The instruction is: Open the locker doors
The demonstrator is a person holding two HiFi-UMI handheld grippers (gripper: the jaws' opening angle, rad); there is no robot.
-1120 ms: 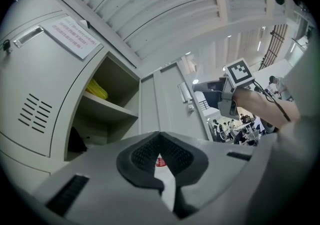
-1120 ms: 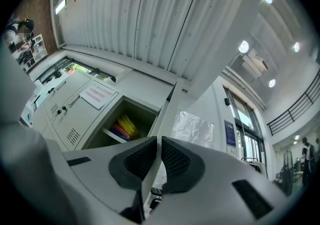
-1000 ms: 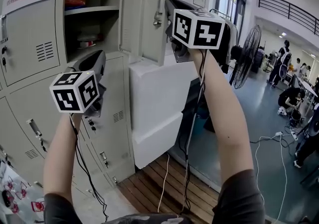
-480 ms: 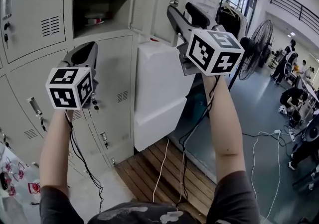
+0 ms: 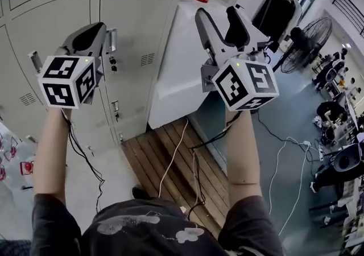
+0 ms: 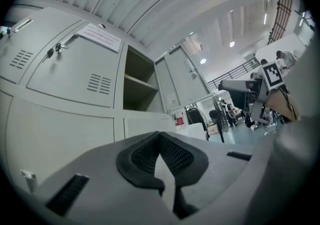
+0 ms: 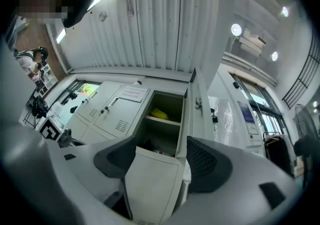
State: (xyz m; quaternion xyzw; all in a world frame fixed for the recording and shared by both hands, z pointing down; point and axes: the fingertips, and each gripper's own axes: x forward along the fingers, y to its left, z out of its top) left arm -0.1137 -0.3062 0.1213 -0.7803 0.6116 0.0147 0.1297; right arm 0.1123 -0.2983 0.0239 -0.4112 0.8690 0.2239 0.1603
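Step between doors: upper locker (image 7: 162,119) already open, right tongs (image 7: 161,161) just spread and empty, left tongs (image 6: 160,139) pressed together near a closed lower door (image 5: 128,21), next likely needing a pinch on its handle (image 5: 111,41) and a pull.

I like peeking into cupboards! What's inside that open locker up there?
The open locker has a shelf with something yellow on it. Underneath it's dark, a bit of red shows; the rest is too dim to make out.
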